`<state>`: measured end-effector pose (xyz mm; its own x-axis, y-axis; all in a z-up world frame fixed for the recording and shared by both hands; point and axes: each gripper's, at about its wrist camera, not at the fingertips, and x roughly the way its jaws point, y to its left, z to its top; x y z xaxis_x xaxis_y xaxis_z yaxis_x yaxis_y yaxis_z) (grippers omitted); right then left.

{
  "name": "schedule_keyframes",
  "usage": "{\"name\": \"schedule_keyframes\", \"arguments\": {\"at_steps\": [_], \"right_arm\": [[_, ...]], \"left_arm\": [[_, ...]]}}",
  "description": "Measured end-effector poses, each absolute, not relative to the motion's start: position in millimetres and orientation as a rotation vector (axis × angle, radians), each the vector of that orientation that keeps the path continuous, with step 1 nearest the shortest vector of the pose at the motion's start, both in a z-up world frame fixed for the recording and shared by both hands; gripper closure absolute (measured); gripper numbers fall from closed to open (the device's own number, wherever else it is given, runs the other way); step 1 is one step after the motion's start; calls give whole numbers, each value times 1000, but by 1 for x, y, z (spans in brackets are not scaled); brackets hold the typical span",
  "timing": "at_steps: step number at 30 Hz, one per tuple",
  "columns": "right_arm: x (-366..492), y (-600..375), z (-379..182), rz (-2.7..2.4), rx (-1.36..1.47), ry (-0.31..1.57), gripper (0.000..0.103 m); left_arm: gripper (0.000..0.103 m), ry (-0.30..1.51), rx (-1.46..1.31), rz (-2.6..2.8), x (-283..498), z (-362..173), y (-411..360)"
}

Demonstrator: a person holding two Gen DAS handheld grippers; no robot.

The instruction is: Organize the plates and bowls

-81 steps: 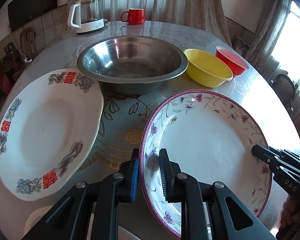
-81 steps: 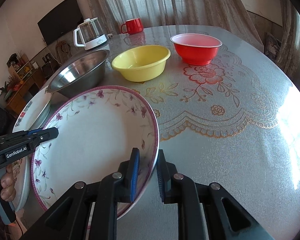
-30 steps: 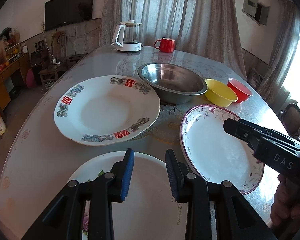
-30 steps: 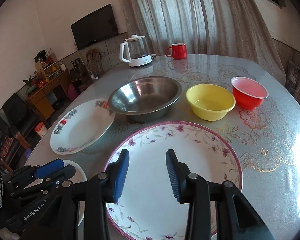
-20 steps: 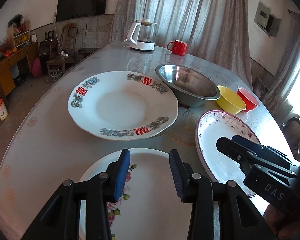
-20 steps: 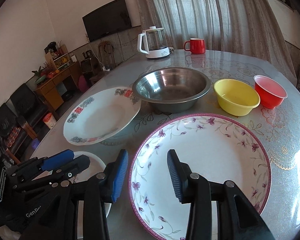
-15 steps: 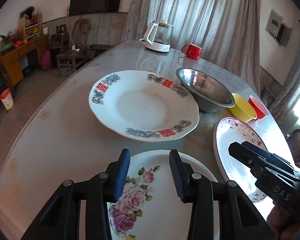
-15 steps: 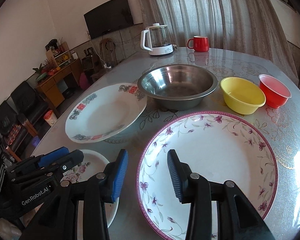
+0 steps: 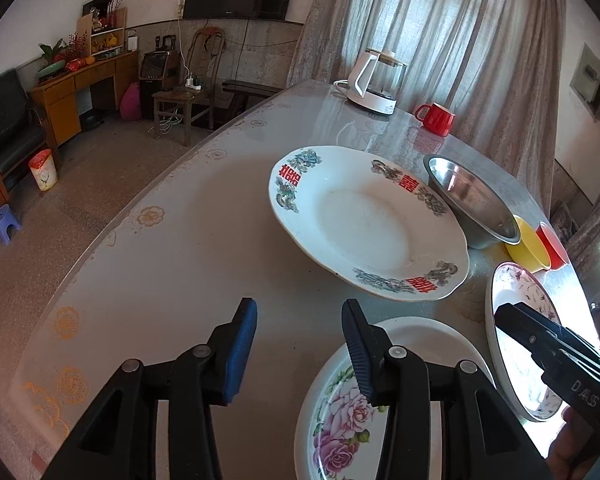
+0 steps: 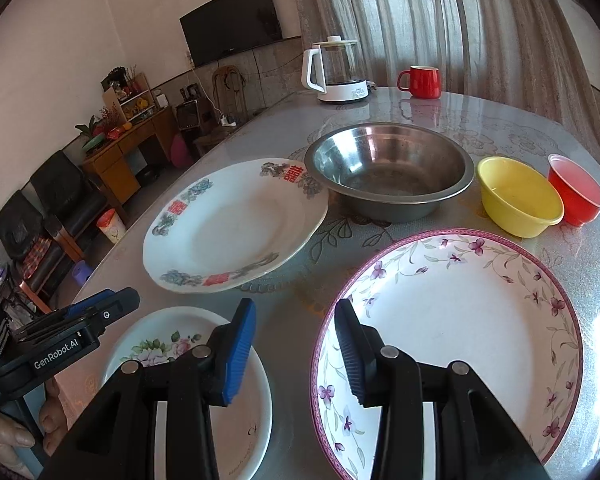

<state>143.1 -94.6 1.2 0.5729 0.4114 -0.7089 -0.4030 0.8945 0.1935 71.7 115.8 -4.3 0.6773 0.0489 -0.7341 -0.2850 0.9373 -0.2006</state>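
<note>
As the left wrist view looks down along its own tool, the left gripper (image 9: 298, 320) hangs over bare counter (image 9: 172, 264), jaws opening, fingers (image 9: 242, 344) apart with nothing between them. Rose-patterned small plate (image 9: 340, 412) lies flat just under the right-hand finger. Beyond it sits the large white plate with red characters (image 9: 364, 224), then the steel bowl (image 9: 470, 208), yellow bowl (image 9: 526, 250) and red bowl (image 9: 554, 246) in a row going right. The purple-rimmed plate (image 9: 516, 328) is at the right edge, with the right gripper (image 9: 516, 326) over it. Kettle (image 9: 374, 84) and red mug (image 9: 436, 118) stand at the far side.

Right wrist view: right gripper (image 10: 296, 334) fingers apart, clamped on nothing, straddling the gap between the small plate (image 10: 172, 344) and the purple-rimmed plate (image 10: 472, 308). Left gripper (image 10: 104, 306) enters from the left, over the counter (image 10: 288, 292) beside the small plate. Red-character plate (image 10: 236, 228) has its far edge just beside the steel bowl (image 10: 388, 168); whether they touch I cannot tell. Yellow bowl (image 10: 518, 196) and red bowl (image 10: 578, 188) are close together.
</note>
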Motion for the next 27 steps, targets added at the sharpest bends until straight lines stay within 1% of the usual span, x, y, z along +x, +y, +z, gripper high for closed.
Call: {"name": "schedule_keyframes", "arguments": {"at_steps": [10, 15, 20, 22, 27], "right_arm": [[160, -91, 1, 513, 35, 851, 62], [179, -89, 3, 522, 60, 862, 62], [201, -80, -4, 520, 78, 908, 61], [208, -77, -8, 526, 87, 925, 61], [224, -67, -15, 509, 84, 957, 61]], "left_arm": [[57, 813, -312, 204, 88, -1, 137], [57, 806, -280, 187, 108, 4, 148], [47, 792, -301, 163, 135, 8, 163], [45, 794, -289, 149, 146, 7, 166], [45, 801, -261, 101, 176, 1, 171]]}}
